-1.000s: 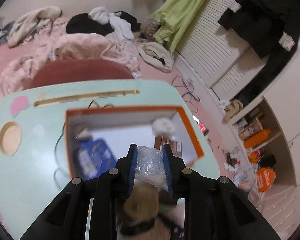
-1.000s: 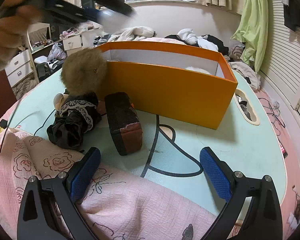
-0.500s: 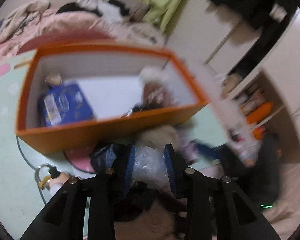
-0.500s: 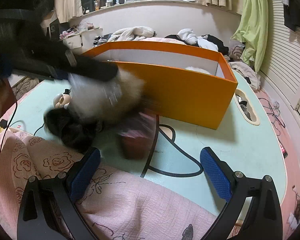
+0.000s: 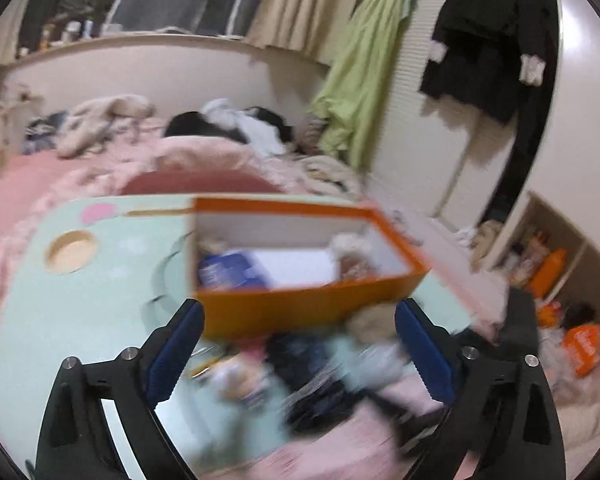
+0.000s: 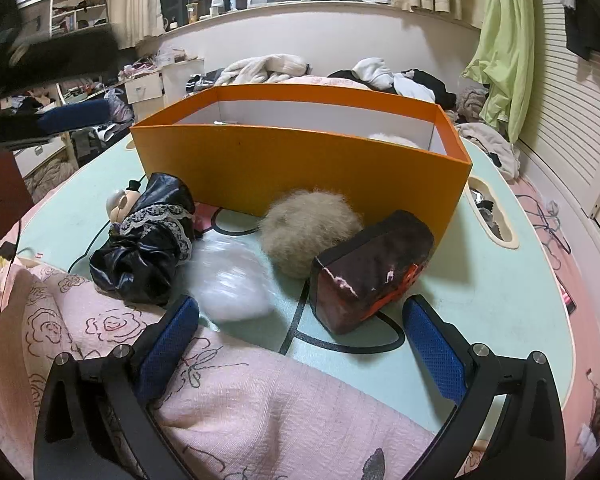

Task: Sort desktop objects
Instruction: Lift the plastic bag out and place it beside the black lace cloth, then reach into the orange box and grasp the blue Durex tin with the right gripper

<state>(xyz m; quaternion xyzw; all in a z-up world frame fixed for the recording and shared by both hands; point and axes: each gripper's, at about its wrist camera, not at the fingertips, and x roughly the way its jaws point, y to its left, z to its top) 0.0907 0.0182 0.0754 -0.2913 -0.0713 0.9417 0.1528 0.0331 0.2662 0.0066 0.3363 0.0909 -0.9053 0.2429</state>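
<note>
Mint surface [image 6: 500, 280] before the orange box [image 6: 300, 168]: clear plastic bag [image 6: 230, 284] lies nearer my right gripper [image 6: 300, 336], jaws wide; left gripper [image 5: 298, 350] jaws just opened, empty.

Bedroom: bed [image 5: 100, 168], hanging clothes [image 5: 356, 92]

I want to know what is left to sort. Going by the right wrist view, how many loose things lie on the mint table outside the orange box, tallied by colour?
Black, the glossy lace-trimmed cloth bundle: 1
White, the crinkly clear plastic bag: 1
Tan, the fuzzy round pompom: 1
Dark maroon, the worn wedge-shaped block: 1
Total: 4
</note>
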